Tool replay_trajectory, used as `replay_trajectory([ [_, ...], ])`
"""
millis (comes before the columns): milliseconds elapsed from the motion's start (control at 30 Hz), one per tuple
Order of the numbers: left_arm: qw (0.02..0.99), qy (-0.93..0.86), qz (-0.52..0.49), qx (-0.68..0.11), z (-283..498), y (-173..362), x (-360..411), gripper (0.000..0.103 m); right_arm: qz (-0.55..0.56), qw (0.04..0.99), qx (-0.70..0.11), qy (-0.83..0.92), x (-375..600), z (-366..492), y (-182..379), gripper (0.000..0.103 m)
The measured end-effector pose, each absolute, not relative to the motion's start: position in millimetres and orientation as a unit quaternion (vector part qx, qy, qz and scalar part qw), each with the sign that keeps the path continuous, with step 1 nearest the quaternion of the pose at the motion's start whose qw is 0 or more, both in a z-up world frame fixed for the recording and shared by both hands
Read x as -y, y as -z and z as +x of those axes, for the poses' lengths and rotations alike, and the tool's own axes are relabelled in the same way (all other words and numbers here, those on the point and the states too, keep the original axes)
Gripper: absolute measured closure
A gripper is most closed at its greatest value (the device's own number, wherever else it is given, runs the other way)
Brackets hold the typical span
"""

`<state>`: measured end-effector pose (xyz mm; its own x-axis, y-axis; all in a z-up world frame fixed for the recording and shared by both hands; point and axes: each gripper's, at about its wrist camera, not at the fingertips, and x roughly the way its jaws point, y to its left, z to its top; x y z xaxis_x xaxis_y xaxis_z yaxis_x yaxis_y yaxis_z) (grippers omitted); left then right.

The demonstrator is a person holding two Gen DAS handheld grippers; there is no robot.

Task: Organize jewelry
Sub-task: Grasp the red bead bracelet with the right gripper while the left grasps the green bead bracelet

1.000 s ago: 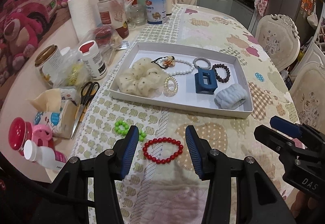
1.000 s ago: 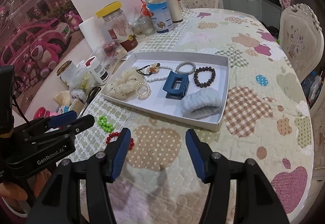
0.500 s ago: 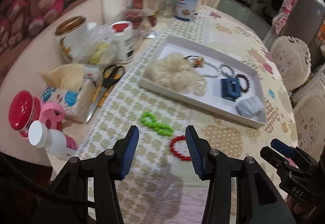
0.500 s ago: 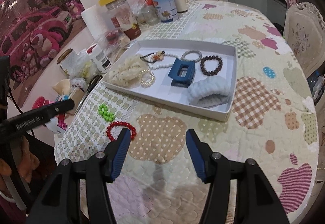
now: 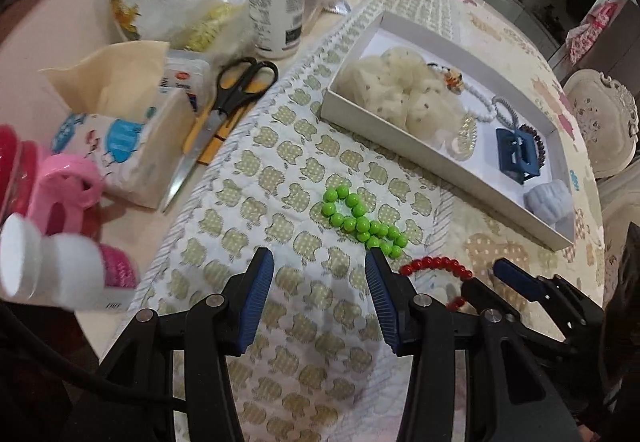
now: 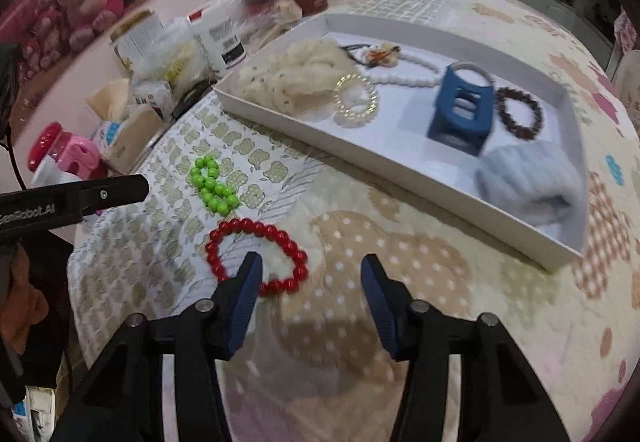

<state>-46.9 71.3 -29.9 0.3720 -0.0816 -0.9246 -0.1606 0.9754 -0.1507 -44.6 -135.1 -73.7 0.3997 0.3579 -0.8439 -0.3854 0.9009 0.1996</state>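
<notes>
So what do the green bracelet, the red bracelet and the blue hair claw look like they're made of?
Green bracelet: smooth, glossy round beads, probably plastic. Red bracelet: shiny round beads with highlights, glass or plastic; hard to tell. Blue hair claw: rigid matte plastic, judging by its moulded slotted shape.
</notes>
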Motion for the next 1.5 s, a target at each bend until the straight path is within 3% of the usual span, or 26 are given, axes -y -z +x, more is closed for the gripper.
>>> replay_trajectory([
  [167,0.816,-0.032,-0.098,-0.569,-29,42,-71,0.059,-0.041,0.843,-0.489,-0.221,121,-35,85,0.068],
  [233,0.817,-0.046,-0.074,-0.569,-25,45,-70,0.059,-0.048,0.842,-0.488,-0.224,119,-33,85,0.088],
  [300,0.815,-0.045,-0.068,-0.574,-20,51,-72,0.059,-0.057,0.843,-0.488,-0.219,120,-33,85,0.093],
  [667,0.811,-0.020,-0.093,-0.577,-8,61,-73,0.059,-0.017,0.837,-0.502,-0.217,136,-29,85,0.093],
  [733,0.816,-0.009,-0.100,-0.570,-9,61,-74,0.081,-0.022,0.837,-0.501,-0.219,133,-30,85,0.093],
  [833,0.815,0.002,-0.088,-0.573,-9,61,-71,0.097,-0.022,0.839,-0.495,-0.225,133,-31,82,0.094],
  [900,0.817,0.003,-0.075,-0.571,-12,58,-67,0.103,-0.011,0.843,-0.485,-0.230,135,-34,74,0.094],
  [1433,0.836,0.032,-0.105,-0.537,-26,-6,-68,0.103,0.042,0.874,-0.429,-0.222,186,-57,1,0.094],
  [1467,0.833,0.025,-0.115,-0.541,-25,-3,-71,0.101,0.047,0.875,-0.429,-0.220,190,-58,0,0.094],
  [1500,0.830,0.020,-0.118,-0.546,-24,2,-72,0.091,0.048,0.875,-0.429,-0.219,191,-59,-2,0.094],
])
